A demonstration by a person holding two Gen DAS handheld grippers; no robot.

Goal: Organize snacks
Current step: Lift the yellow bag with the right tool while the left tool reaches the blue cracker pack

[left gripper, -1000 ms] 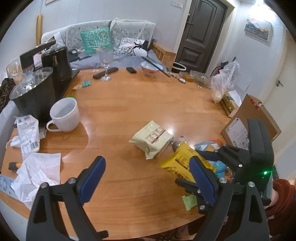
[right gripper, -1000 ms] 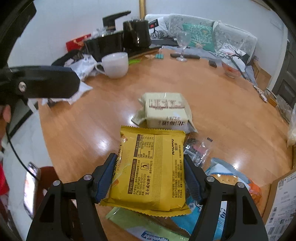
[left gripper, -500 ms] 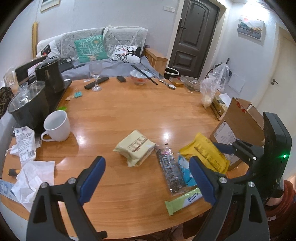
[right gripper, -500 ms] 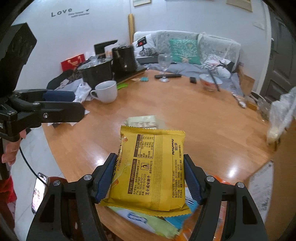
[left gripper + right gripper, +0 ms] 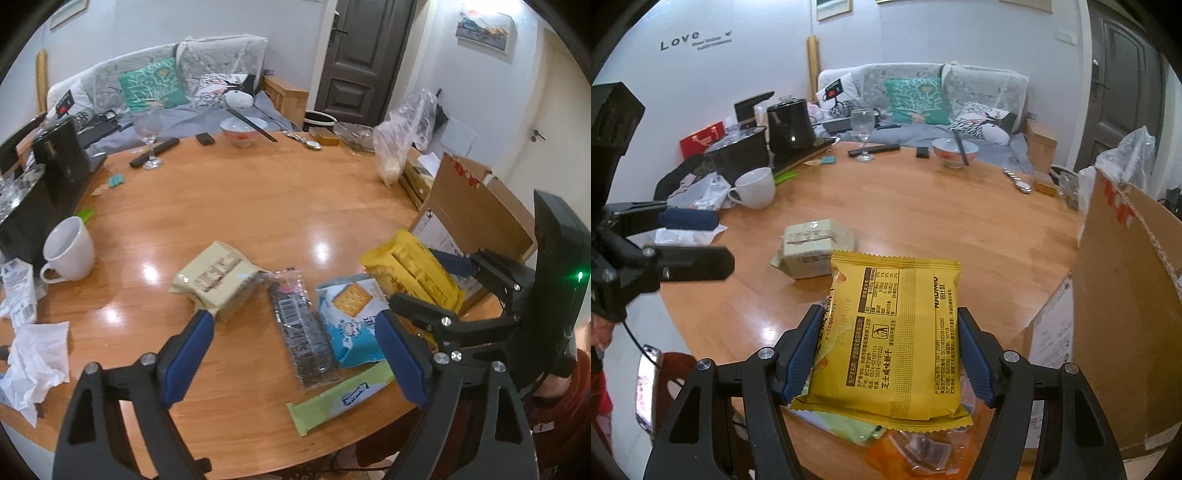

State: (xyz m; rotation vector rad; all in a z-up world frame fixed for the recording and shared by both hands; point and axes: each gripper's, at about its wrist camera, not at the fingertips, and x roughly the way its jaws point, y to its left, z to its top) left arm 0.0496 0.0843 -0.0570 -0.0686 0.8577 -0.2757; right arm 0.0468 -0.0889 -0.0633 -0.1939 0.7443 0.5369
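Beside the cardboard box (image 5: 1126, 295), right jaws still clamp the lifted yellow packet (image 5: 890, 339); left jaws stay spread.

Yellow packet (image 5: 892, 339): black print, one orange patch. Cream packet (image 5: 218, 282): dark label. Cracker bag (image 5: 351, 321): blue and white, square biscuit pictured. Bar wrapper (image 5: 338, 400): pale green. Gripper pads (image 5: 801, 354): blue on black frames. Table (image 5: 258, 206): orange-brown wood. Mug (image 5: 70, 249): white. Cushion (image 5: 918, 99): teal, white branching pattern.

Black gripper (image 5: 291, 354) frames, blue pads (image 5: 186, 350), seemingly steel screws.
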